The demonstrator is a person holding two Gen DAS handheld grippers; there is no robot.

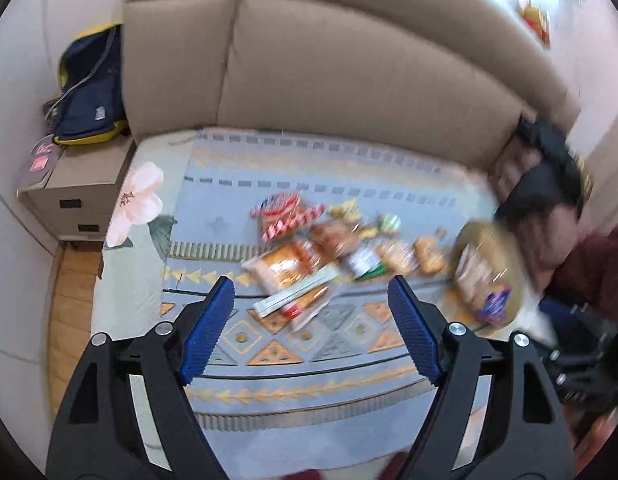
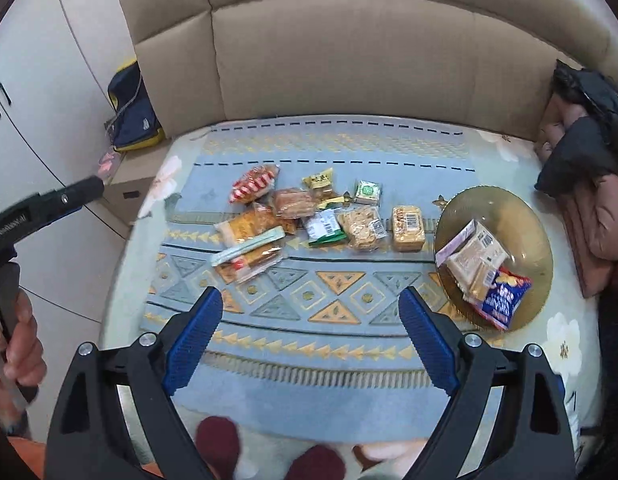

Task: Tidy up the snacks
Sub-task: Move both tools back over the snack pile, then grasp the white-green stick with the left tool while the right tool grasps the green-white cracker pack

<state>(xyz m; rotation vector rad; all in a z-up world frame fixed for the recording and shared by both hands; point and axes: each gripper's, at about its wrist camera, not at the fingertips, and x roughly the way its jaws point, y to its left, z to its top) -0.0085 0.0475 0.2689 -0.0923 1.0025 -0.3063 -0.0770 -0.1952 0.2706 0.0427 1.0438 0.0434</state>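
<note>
Both my grippers, left gripper (image 1: 311, 304) and right gripper (image 2: 311, 316), hang spread wide and empty over the snack pile (image 2: 305, 216) on the bed (image 2: 309, 360); looks like three packets in the gold plate (image 2: 537, 240).

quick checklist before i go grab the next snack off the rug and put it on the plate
1. Left gripper open, nothing between its fingers: ok.
2. Right gripper open and empty: ok.
3. Loose snacks reachable on the rug, such as the barcode packet: ok.
4. Gold plate has bare room beside the blue packet: ok.
5. Left pile overlaps around the long pale green packet; a clean single pick there: cannot tell.
</note>
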